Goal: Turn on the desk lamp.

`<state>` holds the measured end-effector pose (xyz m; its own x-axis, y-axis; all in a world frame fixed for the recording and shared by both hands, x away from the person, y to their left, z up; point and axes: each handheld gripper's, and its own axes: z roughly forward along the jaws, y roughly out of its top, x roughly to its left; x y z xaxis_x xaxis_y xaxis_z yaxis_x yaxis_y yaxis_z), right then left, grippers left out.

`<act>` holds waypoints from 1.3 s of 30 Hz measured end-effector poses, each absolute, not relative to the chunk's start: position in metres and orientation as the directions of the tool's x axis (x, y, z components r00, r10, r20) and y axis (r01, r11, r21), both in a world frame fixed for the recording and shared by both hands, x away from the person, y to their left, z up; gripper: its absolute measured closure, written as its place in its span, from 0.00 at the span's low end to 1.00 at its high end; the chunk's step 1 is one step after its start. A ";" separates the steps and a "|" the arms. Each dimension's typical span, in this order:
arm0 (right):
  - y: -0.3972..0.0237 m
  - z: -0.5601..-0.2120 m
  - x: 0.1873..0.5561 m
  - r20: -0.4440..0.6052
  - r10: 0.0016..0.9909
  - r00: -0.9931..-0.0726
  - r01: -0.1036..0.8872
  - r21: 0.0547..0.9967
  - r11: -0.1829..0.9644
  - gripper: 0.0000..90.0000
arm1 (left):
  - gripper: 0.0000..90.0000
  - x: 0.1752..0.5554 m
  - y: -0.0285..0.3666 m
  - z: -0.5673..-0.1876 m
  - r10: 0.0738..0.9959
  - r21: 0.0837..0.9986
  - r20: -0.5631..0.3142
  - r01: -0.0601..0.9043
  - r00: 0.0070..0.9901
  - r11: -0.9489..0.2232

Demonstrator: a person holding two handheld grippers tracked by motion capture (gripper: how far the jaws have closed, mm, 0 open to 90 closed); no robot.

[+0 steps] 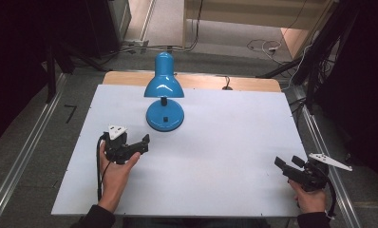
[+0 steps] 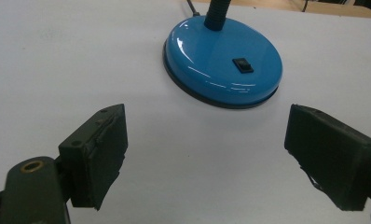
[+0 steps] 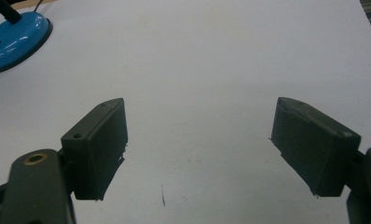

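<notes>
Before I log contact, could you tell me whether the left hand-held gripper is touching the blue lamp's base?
Apart. The left gripper view shows bare white table between the open left hand-held gripper and the lamp base.

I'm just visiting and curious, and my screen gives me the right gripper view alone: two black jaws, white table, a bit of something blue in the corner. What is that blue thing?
Observer: A blue desk lamp, standing upright at the far middle of the table.
Operator: Is anything holding it?
Observer: No. The left hand-held gripper is near its base, jaws open, apart from it.
Operator: Can you see how it's turned on?
Observer: The left gripper view shows a small black switch on the base.
</notes>
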<state>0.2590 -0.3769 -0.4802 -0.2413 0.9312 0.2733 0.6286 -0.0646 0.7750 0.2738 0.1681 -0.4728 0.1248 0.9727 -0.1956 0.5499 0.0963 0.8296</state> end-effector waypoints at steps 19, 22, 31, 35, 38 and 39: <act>-0.377 -0.481 0.259 0.273 0.931 -0.241 0.630 0.774 -0.064 0.18 | 0.16 0.286 0.159 -0.472 0.969 0.829 -0.203 0.551 0.142 0.093; -0.377 -0.481 0.259 0.272 0.932 -0.241 0.631 0.773 -0.062 0.18 | 0.16 0.288 0.159 -0.472 0.969 0.829 -0.202 0.551 0.142 0.092; -0.377 -0.481 0.260 0.269 0.931 -0.245 0.630 0.775 -0.058 0.18 | 0.17 0.294 0.157 -0.470 0.966 0.830 -0.215 0.548 0.142 0.104; -0.377 -0.481 0.260 0.270 0.931 -0.244 0.629 0.775 -0.060 0.18 | 0.17 0.296 0.155 -0.470 0.967 0.830 -0.210 0.550 0.143 0.098; -0.377 -0.481 0.260 0.272 0.931 -0.244 0.630 0.774 -0.061 0.18 | 0.17 0.298 0.154 -0.469 0.967 0.830 -0.209 0.549 0.148 0.096; -0.377 -0.481 0.260 0.272 0.931 -0.244 0.630 0.774 -0.061 0.18 | 0.17 0.299 0.153 -0.469 0.967 0.830 -0.210 0.548 0.146 0.098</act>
